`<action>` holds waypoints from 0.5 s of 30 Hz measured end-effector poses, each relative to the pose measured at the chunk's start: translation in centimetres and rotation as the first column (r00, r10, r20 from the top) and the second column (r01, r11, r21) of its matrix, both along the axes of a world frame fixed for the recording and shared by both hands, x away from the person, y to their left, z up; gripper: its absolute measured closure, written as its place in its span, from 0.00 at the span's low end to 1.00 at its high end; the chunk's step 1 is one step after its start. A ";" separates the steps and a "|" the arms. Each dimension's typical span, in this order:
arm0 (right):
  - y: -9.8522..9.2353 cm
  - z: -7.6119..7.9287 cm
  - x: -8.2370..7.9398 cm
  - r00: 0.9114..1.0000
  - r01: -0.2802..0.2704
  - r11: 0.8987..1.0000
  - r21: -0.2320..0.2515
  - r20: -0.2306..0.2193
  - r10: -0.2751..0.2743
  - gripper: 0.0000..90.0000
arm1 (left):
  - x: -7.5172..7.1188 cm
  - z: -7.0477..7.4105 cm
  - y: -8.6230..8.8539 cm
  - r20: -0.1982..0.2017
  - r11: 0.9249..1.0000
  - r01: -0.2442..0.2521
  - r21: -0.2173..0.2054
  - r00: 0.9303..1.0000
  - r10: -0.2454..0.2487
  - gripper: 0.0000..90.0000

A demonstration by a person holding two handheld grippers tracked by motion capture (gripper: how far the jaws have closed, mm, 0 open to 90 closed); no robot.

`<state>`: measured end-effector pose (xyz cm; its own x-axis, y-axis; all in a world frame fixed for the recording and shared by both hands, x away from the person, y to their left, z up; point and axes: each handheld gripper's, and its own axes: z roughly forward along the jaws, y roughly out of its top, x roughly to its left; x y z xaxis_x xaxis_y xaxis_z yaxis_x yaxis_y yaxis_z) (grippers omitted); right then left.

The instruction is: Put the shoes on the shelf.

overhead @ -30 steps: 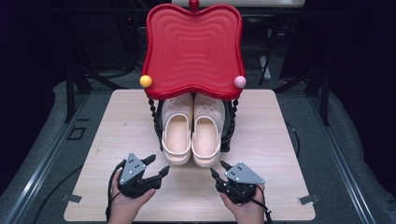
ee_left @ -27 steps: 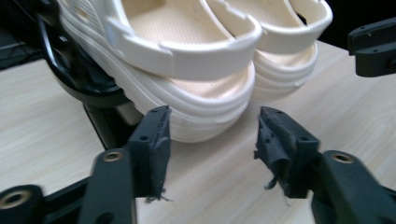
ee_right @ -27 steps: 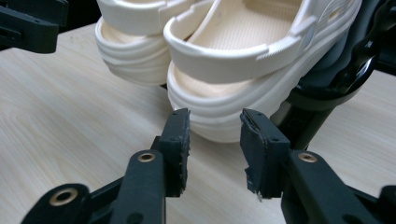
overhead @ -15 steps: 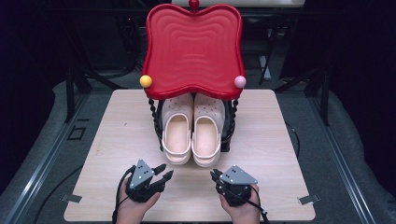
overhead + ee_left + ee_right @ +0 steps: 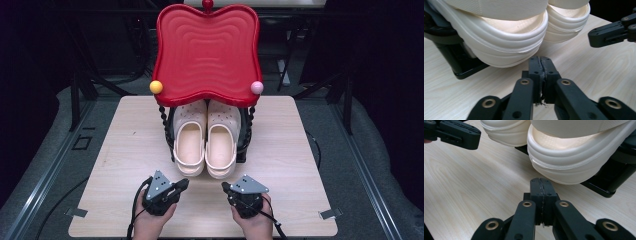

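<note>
Both hands enter from the near edge. The left gripper (image 5: 183, 183) points far-right, the right gripper (image 5: 225, 187) far-left, tips well apart. Each has just been closing; jaws now meet with nothing between them.

Black left gripper (image 5: 183, 184), grey three-cornered plate, brass rivets, trailing cable

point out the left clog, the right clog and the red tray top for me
left clog (image 5: 189, 145), high view, on its footbed
right clog (image 5: 221, 147), high view, on its footbed
red tray top (image 5: 207, 50), high view, middle of its rippled surface
</note>
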<state>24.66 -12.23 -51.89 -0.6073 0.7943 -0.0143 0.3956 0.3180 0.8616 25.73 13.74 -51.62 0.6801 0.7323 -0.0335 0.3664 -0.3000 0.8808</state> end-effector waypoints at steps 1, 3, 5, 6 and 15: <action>0.0 0.0 0.1 1.000 -0.002 1.000 -0.013 -0.009 0.002 1.00 | 0.1 -0.1 -0.1 0.006 1.000 -0.002 -0.002 1.000 0.002 1.00; 0.0 0.0 0.2 1.000 -0.003 1.000 -0.009 -0.010 0.003 1.00 | 0.4 -0.1 -0.2 -0.007 1.000 -0.003 -0.007 1.000 0.003 1.00; 0.0 -0.1 0.4 1.000 0.001 1.000 -0.005 0.002 -0.001 1.00 | 0.5 -0.1 -0.3 -0.014 1.000 -0.010 0.000 1.000 0.010 1.00; -0.1 0.1 0.4 1.000 -0.006 1.000 -0.015 -0.016 0.006 1.00 | 0.6 -0.1 -0.4 -0.018 1.000 -0.015 0.001 1.000 0.015 1.00; -0.3 0.1 0.9 1.000 0.016 1.000 -0.007 0.007 -0.016 1.00 | 0.8 -0.1 -0.3 -0.022 0.999 -0.041 0.017 0.999 0.041 1.00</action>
